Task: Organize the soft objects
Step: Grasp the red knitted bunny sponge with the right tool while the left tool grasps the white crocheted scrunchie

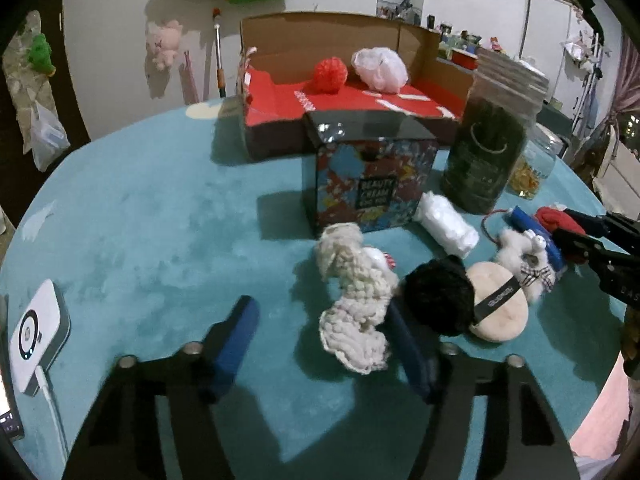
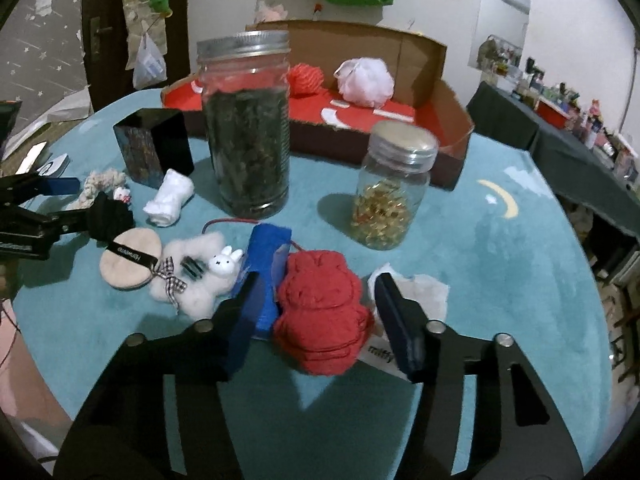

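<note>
1. The left gripper (image 1: 320, 308) is held over the teal table (image 1: 140, 220), its jaws apart.
2. A cream knit (image 1: 356, 312) lies between its fingers; a clear gap is seen at the left finger (image 1: 236, 340), so nothing is clamped.
3. The right finger of that gripper is seen just beside the knit and a black pompom (image 1: 438, 296).
4. The pompom rests against a beige puff (image 1: 500, 312) with a black band.
5. The right gripper (image 2: 318, 280) is set around a red knit (image 2: 320, 312), which lies on the table and partly on white paper (image 2: 424, 288).
6. Its pads are seen just beside the red knit on both sides; whether they press on it cannot be told.
7. A blue block (image 2: 266, 256) is seen just behind the red knit, and a white plush bunny (image 2: 200, 280) lies left of it.
8. A white roll (image 1: 446, 224) lies between a printed carton (image 1: 372, 184) and a tall jar (image 2: 248, 140) of dark leaves.
9. A small jar (image 2: 388, 200) with yellow contents stands to the right of the tall one.
10. An open cardboard box (image 1: 320, 36) with a red floor stands at the far side; a red ball (image 1: 330, 74) and a white pouf (image 1: 380, 68) lie inside it.
</note>
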Demonstrator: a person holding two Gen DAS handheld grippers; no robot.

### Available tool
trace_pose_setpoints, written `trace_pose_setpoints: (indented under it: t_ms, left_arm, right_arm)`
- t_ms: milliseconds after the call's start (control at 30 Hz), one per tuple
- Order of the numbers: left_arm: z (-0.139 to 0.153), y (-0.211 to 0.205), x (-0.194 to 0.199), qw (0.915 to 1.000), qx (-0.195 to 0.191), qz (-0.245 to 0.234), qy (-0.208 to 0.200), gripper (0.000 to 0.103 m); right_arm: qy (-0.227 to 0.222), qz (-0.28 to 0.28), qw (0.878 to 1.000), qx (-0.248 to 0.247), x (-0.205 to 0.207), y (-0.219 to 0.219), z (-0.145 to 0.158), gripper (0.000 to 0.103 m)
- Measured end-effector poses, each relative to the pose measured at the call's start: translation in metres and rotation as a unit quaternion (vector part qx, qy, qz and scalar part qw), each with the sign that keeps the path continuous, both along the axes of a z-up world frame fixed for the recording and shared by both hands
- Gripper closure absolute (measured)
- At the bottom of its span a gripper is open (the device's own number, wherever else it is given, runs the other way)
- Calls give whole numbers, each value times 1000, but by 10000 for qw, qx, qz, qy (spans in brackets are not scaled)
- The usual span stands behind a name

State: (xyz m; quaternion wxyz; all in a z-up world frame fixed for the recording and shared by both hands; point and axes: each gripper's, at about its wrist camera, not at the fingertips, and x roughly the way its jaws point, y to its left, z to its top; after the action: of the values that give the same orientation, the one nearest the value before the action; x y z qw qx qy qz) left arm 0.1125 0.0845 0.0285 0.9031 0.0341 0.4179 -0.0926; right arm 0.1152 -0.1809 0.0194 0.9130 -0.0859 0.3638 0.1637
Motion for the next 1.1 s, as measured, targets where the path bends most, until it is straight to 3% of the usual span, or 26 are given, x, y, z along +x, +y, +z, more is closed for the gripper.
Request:
trace_pose_setpoints:
  t_ms: [33, 67, 167, 367, 600, 933, 1100]
  left_arm:
    - [2, -2, -1, 10000, -42, -83, -10, 66]
    - [4, -3, -2, 9998, -143, -151, 26, 77]
    - [13, -5, -7, 9998, -128, -122, -114, 80]
    - [41, -9, -21, 9983, -242, -81, -525, 81]
    - [64, -36, -27, 9946, -457, -506, -785, 81]
    - [62, -81, -16, 9895, -681, -1041, -742, 81]
    - [50, -93, -5, 9898, -713, -1072, -607, 81]
  right_arm:
    - [14, 13, 10000, 23, 1, -1, 0, 63]
    - [21, 18, 10000, 34, 2, -2, 0, 64]
    - [28, 46, 9997, 232, 1, -8, 2, 67]
    - [-193, -2, 9992, 349, -8, -10, 10, 67]
    - [-468, -7, 9962, 730, -16, -16, 31, 67]
    - [-842, 79, 9905, 1085, -20, -20, 59, 67]
    - [-819, 109, 9903, 1120, -17, -19, 57, 67]
